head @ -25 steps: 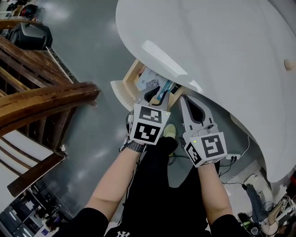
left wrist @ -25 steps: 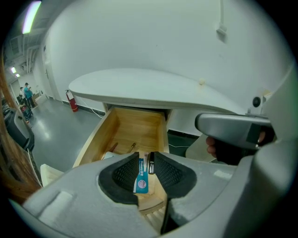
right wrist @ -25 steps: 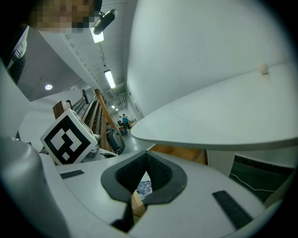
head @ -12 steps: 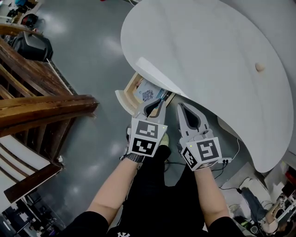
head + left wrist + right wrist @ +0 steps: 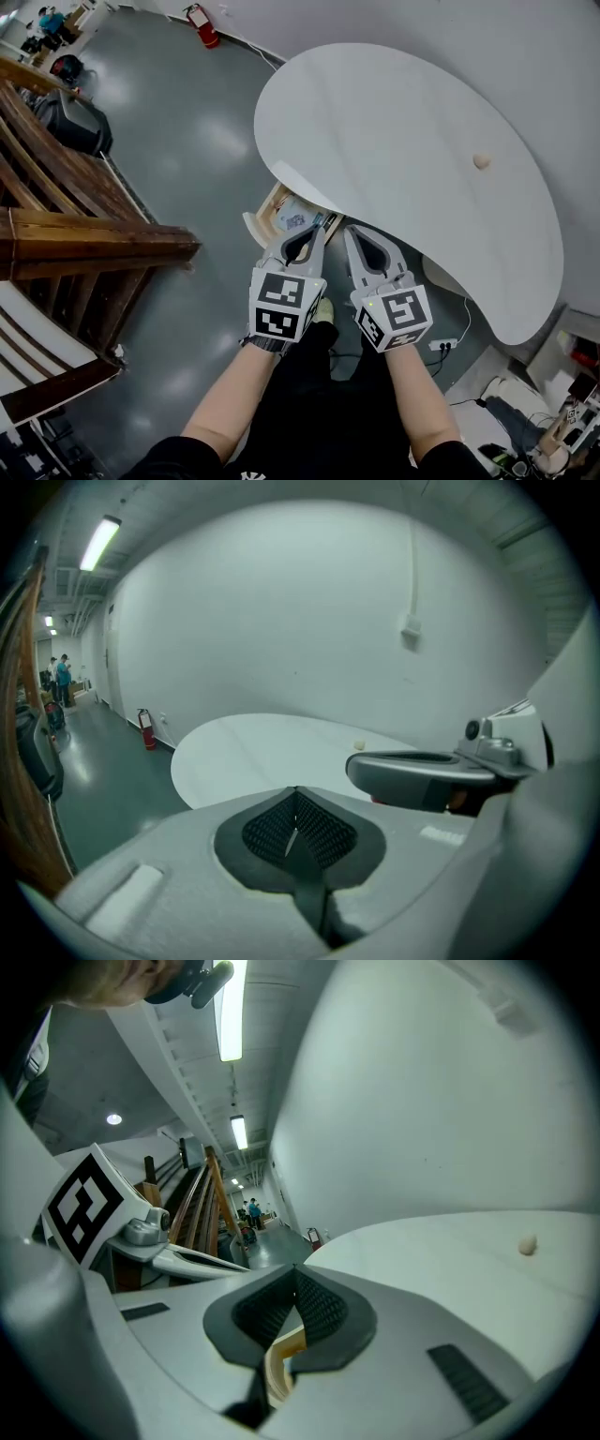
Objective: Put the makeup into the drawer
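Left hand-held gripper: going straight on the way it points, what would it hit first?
Probably the white rounded tabletop, close ahead of the left hand-held gripper, though depth is unclear.

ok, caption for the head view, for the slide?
Head view: left claw and right claw, both shut, held by the open drawer beneath the round white table.

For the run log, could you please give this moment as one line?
left tongs: shut, empty | right tongs: shut | drawer: open | makeup: inside drawer
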A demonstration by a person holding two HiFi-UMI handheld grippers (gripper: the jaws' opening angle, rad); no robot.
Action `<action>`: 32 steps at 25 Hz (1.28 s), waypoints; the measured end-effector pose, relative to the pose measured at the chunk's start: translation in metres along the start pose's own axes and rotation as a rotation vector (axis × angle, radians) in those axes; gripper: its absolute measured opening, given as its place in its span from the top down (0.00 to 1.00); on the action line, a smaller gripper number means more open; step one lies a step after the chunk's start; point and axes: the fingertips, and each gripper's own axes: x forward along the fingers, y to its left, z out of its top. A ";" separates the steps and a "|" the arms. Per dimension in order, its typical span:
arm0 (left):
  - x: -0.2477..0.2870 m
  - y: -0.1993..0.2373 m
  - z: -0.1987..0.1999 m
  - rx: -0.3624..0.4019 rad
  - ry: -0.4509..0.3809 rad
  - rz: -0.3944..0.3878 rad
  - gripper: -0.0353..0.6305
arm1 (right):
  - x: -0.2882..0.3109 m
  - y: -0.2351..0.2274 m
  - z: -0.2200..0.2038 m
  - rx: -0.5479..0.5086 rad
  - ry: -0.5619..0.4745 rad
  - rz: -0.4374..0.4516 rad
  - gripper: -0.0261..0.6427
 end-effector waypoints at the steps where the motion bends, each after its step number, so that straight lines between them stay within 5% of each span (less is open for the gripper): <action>1: -0.007 -0.002 0.007 -0.004 -0.016 -0.001 0.93 | -0.002 0.003 0.006 -0.008 -0.004 0.001 0.94; 18: -0.113 -0.032 0.138 0.026 -0.343 -0.029 0.93 | -0.046 0.047 0.136 -0.137 -0.153 -0.002 0.94; 32: -0.150 -0.072 0.186 0.068 -0.473 -0.094 0.93 | -0.091 0.063 0.196 -0.229 -0.245 -0.044 0.94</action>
